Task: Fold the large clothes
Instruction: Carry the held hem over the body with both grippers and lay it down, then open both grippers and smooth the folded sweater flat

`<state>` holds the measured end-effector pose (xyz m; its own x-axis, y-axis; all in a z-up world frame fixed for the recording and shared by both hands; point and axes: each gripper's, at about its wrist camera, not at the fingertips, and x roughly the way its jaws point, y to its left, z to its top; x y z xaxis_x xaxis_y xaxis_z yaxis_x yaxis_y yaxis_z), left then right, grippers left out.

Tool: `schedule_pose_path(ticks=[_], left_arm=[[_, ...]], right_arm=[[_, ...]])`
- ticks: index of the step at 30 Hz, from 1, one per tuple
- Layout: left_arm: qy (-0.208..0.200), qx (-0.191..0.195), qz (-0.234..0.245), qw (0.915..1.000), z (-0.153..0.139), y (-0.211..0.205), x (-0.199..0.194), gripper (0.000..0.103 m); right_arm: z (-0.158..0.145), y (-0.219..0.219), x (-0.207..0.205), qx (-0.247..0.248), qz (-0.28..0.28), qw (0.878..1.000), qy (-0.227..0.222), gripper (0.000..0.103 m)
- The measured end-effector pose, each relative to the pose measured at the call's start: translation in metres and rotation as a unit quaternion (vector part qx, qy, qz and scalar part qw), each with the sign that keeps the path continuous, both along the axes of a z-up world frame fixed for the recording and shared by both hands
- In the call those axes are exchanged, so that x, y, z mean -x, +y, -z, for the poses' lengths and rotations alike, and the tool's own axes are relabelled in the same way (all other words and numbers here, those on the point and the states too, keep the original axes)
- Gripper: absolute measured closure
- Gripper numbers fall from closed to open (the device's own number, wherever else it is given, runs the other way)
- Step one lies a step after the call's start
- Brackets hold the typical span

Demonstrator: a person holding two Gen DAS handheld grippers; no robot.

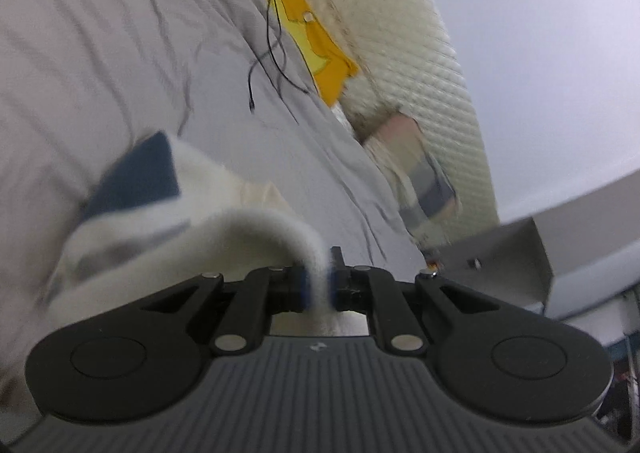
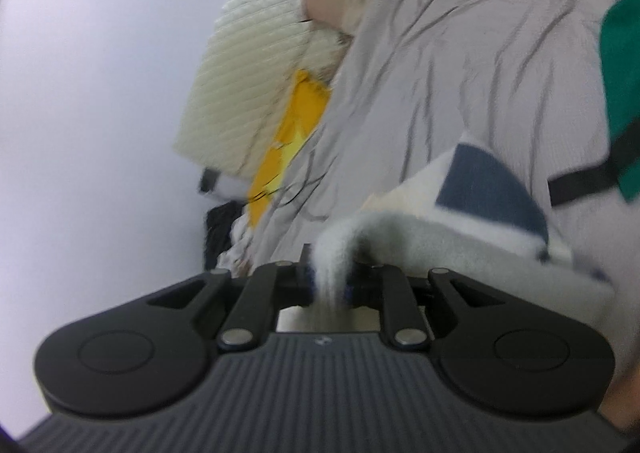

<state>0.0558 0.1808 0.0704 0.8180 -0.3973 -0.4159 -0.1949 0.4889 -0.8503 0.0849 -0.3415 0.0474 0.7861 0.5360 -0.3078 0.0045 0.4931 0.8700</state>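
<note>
Open grey sheet point(image 1: 140, 53) ahead; black cable point(image 1: 272, 53) crosses it.

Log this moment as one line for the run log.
left gripper: shut on white fleece garment | right gripper: shut on same garment | garment: lifted over grey bedsheet | fold: not done

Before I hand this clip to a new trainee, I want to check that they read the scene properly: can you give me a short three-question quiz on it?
1. True or false: both sets of jaws are clamped on the white fleece garment.
2. What colour is the patch on that garment? A) red B) dark blue C) green
3. Fill in: the garment hangs over a wrinkled grey ____.

Key:
1. True: the left gripper and the right gripper each pinch a fold of it.
2. B
3. bedsheet
</note>
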Motion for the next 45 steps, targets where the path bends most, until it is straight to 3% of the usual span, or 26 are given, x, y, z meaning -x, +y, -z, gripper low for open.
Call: schedule_pose_path(ticks=[8, 15, 21, 28, 34, 35, 37, 38, 39, 41, 45], left_arm=[[-0.002, -0.015, -0.078, 0.9968, 0.054, 0.0, -0.099, 0.092], [-0.034, -0.052, -0.045, 0.997, 0.106, 0.007, -0.16, 0.092], [-0.037, -0.083, -0.043, 0.9949, 0.152, 0.01, -0.211, 0.092], [-0.018, -0.101, -0.046, 0.9937, 0.189, 0.017, -0.243, 0.092], [-0.008, -0.092, -0.019, 0.9956, 0.193, 0.016, -0.244, 0.091], [-0.009, -0.092, -0.014, 0.9956, 0.191, 0.015, -0.243, 0.087], [-0.013, -0.092, -0.005, 0.9957, 0.185, 0.014, -0.238, 0.066], [-0.02, -0.091, -0.002, 0.9956, 0.181, 0.012, -0.235, 0.047], [-0.026, -0.095, -0.002, 0.9951, 0.175, 0.01, -0.23, 0.038], [-0.038, -0.118, 0.003, 0.9922, 0.162, 0.004, -0.22, 0.033], [-0.07, -0.172, 0.031, 0.9821, 0.136, -0.018, -0.199, 0.032]], right_arm=[[0.037, 0.029, -0.109, 0.039, 0.011, 0.999, -0.003, 0.085], [0.086, 0.023, -0.16, 0.047, -0.006, 0.999, -0.006, 0.085], [0.129, 0.02, -0.207, 0.02, -0.008, 0.999, 0.028, 0.085], [0.148, 0.029, -0.237, 0.027, -0.022, 0.999, 0.03, 0.085], [0.142, 0.038, -0.232, 0.078, -0.032, 0.996, 0.01, 0.084], [0.139, 0.04, -0.23, 0.087, -0.036, 0.995, 0.006, 0.081], [0.135, 0.044, -0.229, 0.098, -0.047, 0.994, 0.004, 0.071], [0.132, 0.046, -0.227, 0.101, -0.052, 0.994, 0.001, 0.058], [0.126, 0.049, -0.222, 0.108, -0.057, 0.992, -0.007, 0.042], [0.115, 0.057, -0.212, 0.131, -0.064, 0.989, -0.028, 0.02], [0.092, 0.074, -0.183, 0.196, -0.083, 0.974, -0.077, 0.02]])
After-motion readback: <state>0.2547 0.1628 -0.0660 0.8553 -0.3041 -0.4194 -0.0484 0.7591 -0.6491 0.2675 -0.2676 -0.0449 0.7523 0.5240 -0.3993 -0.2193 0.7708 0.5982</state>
